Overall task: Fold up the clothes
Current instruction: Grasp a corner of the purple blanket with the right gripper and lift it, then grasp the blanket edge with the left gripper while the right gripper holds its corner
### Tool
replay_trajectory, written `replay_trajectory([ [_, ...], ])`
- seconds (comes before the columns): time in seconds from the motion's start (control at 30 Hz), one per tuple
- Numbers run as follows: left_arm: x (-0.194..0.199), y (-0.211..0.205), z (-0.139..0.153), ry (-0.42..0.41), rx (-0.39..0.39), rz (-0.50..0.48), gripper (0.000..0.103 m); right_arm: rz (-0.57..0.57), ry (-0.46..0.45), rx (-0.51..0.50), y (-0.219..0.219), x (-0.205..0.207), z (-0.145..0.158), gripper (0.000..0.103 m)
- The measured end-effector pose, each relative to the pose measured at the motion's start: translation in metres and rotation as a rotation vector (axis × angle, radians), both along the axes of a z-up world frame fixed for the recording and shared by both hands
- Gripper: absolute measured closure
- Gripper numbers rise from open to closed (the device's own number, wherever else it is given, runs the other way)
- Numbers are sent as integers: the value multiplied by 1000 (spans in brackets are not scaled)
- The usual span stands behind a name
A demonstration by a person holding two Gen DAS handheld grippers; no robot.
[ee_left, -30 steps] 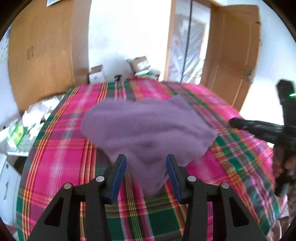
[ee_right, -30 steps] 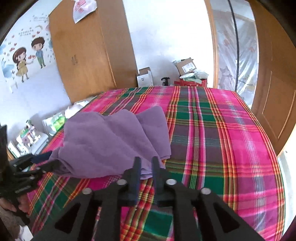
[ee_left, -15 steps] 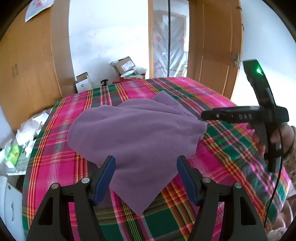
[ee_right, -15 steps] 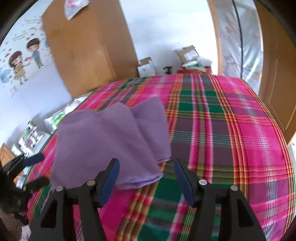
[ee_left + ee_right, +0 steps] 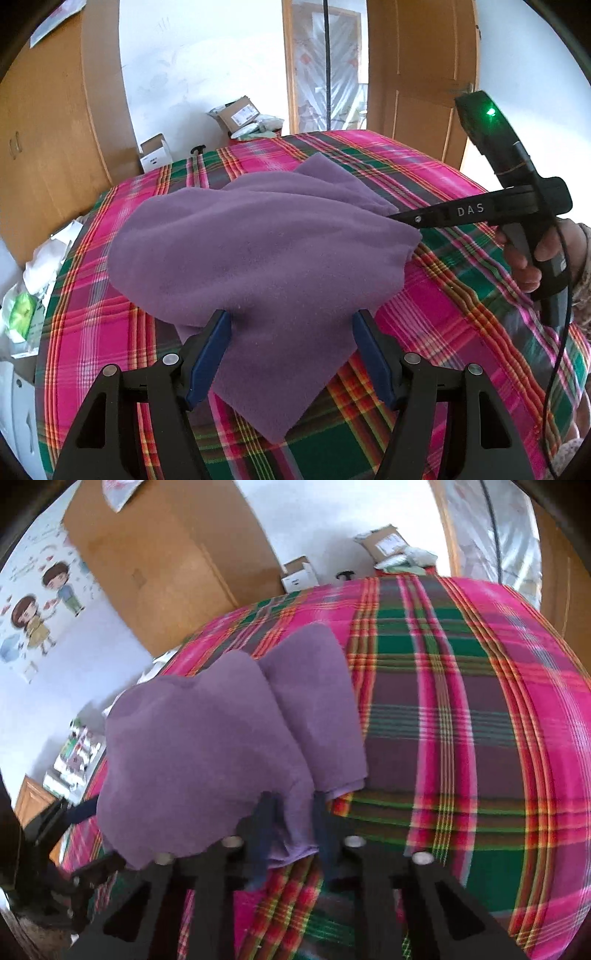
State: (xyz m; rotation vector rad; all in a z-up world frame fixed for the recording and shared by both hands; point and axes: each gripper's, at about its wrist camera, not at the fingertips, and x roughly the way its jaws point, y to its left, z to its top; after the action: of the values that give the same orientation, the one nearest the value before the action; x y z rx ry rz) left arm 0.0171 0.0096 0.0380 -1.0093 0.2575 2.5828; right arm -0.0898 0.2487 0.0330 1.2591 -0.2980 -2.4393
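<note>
A purple fleece cloth [image 5: 258, 251] lies loosely folded on the plaid bed cover [image 5: 443, 314]. My left gripper [image 5: 291, 317] stands open, its blue pads on either side of the cloth's near pointed corner without pressing it. In the right wrist view the same cloth [image 5: 207, 746] fills the left half of the bed [image 5: 461, 738]. My right gripper [image 5: 293, 797] is closing, and a fold of the cloth's near edge is pinched between its pads. From the left wrist view the right gripper [image 5: 397, 218] meets the cloth's right edge, held by a hand [image 5: 524, 258].
A wooden wardrobe [image 5: 48, 147] stands left of the bed and a wooden door [image 5: 417, 74] at the back right. Cardboard boxes [image 5: 155, 155] sit on the floor beyond the bed's far end. Bags and papers [image 5: 22, 314] lie on the floor at the left.
My left jaws spread wider and sank closer to the cloth's near corner. My right jaws opened wide, came down to the cloth's edge and closed on a fold of it.
</note>
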Motion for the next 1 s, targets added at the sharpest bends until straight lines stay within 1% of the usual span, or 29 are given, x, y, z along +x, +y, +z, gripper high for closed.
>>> replay_trajectory([
  [0.07,1,-1,1,5,7,-2,32,-5,16,-12,1,3,6,93],
  [0.17,4,-4,2,10,31,0,32,12,61,-91,0,11,24,94],
  [0.3,11,-9,11,42,74,-9,32,47,117,-200,-4,21,49,94],
  [0.47,19,-16,22,79,106,-9,32,117,155,-328,-23,20,74,94],
  [0.6,26,-19,28,100,125,-21,32,169,168,-429,-43,17,88,94],
  [0.77,26,-25,28,113,107,24,32,250,165,-484,-75,12,102,94],
  [0.87,22,-31,29,118,102,69,32,299,150,-512,-93,12,105,94],
  [0.9,20,-32,29,121,103,77,32,316,136,-534,-98,10,105,94],
  [1.0,18,-32,32,134,100,81,32,339,110,-577,-106,9,100,94],
])
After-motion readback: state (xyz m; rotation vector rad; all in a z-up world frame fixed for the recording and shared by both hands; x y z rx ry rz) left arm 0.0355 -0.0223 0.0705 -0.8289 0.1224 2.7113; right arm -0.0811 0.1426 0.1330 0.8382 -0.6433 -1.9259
